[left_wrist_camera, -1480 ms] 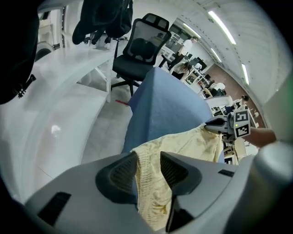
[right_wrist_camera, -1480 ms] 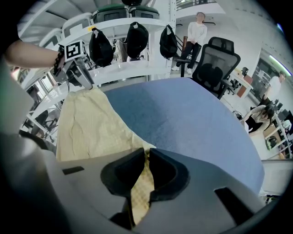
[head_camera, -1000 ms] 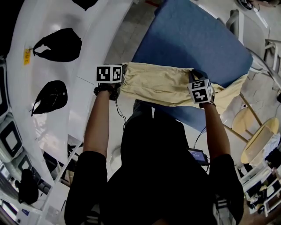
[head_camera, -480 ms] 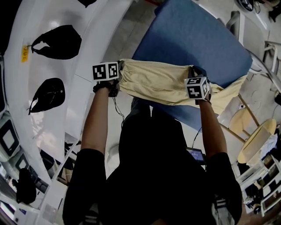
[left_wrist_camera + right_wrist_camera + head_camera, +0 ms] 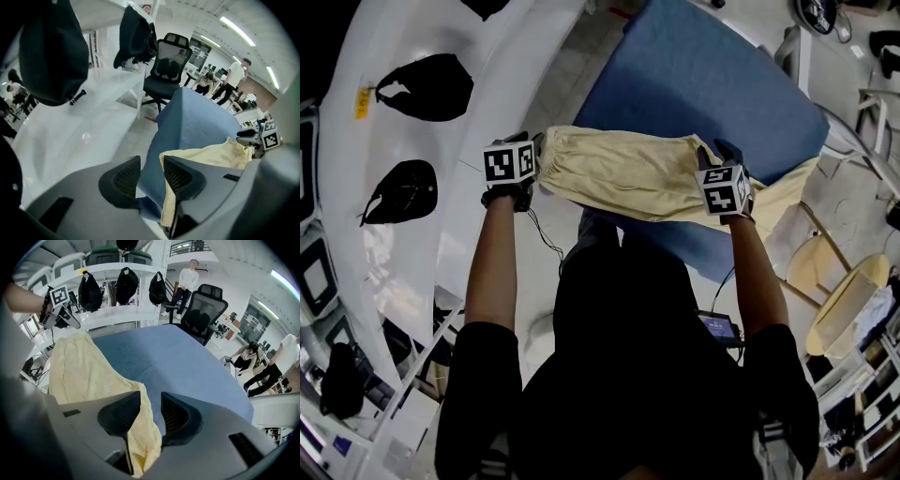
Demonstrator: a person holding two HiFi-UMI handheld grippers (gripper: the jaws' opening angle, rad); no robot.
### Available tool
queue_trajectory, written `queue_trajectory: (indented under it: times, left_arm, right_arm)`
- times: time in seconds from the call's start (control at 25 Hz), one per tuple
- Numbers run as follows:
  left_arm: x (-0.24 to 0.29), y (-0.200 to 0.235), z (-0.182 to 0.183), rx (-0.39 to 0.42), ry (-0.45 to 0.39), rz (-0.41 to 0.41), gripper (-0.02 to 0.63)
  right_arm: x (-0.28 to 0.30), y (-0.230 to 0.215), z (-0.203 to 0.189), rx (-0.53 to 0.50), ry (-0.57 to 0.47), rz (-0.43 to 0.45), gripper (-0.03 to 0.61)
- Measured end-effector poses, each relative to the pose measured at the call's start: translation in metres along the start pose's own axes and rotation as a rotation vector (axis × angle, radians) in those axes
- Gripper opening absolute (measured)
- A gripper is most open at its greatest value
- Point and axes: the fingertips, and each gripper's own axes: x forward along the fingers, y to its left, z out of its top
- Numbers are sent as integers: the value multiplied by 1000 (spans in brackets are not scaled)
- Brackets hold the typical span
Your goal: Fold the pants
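Because both sets of jaws have just been opening, the pants (image 5: 619,175) lie unclamped along the near edge of the blue table (image 5: 712,75), doubled into a band, with one part hanging off the table's near right corner. Left gripper (image 5: 151,176): jaws part-way apart, hem loose beside one pad, nothing pinched. Right gripper (image 5: 151,411): similar gap, cloth slack between the pads. Judgement: each gripper sits at one end of the band, over the table's edge, so the fold lands flat and square.
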Motion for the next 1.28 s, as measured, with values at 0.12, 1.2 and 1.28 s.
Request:
queue_trajectory:
  times: [0.12,1.2,1.28]
  left_arm:
    - [-20,2,-2,8,-63,71,169]
    - [-49,-128,-109,373,-68,-82,129]
    - [-53,-151,-106,437,-75,-125,129]
  right_arm:
    - [-15,0,-4,-27,-24,11,141]
    - [-102,74,-168,148,22,-125,97]
    - [-109,71,-173,173,11,-148,97]
